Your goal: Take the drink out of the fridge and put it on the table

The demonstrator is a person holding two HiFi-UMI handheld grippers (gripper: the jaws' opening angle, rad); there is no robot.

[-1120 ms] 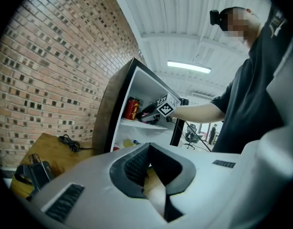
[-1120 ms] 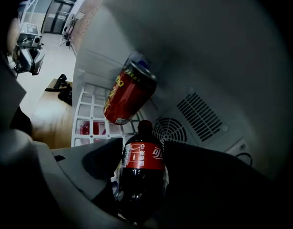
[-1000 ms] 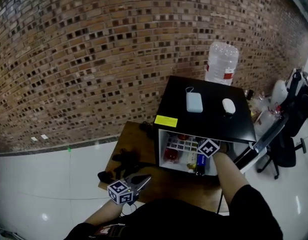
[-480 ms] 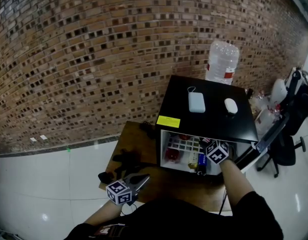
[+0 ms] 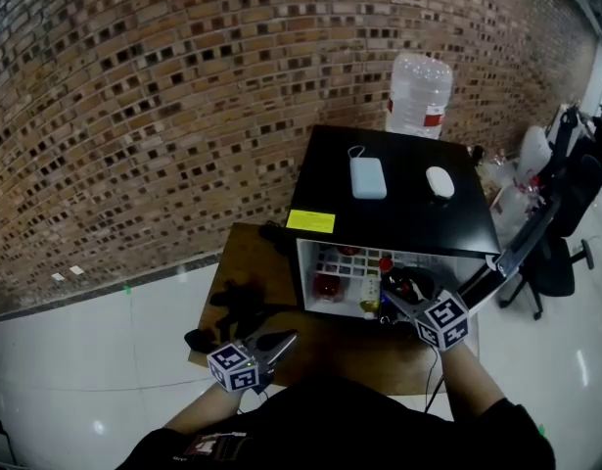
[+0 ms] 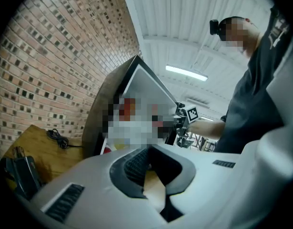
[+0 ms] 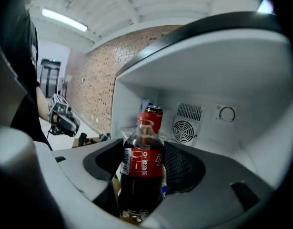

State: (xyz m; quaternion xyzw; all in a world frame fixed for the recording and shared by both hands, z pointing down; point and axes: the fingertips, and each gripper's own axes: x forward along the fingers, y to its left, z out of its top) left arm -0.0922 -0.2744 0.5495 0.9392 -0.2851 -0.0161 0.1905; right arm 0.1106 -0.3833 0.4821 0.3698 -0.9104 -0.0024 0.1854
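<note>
Your right gripper (image 7: 147,163) closed on cola bottle (image 7: 142,171), seemingly gripped, at fridge (image 5: 408,225) mouth; left gripper (image 6: 156,178) jaws together, empty.

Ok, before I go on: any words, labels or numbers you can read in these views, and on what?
Nothing reads clearly enough to quote.
cola bottle, red label: white recycling sign and Chinese characters, too small to read.
yellow sticker on the fridge: print too small.
water jug, red label: blurred.
red can: no legible print.
</note>
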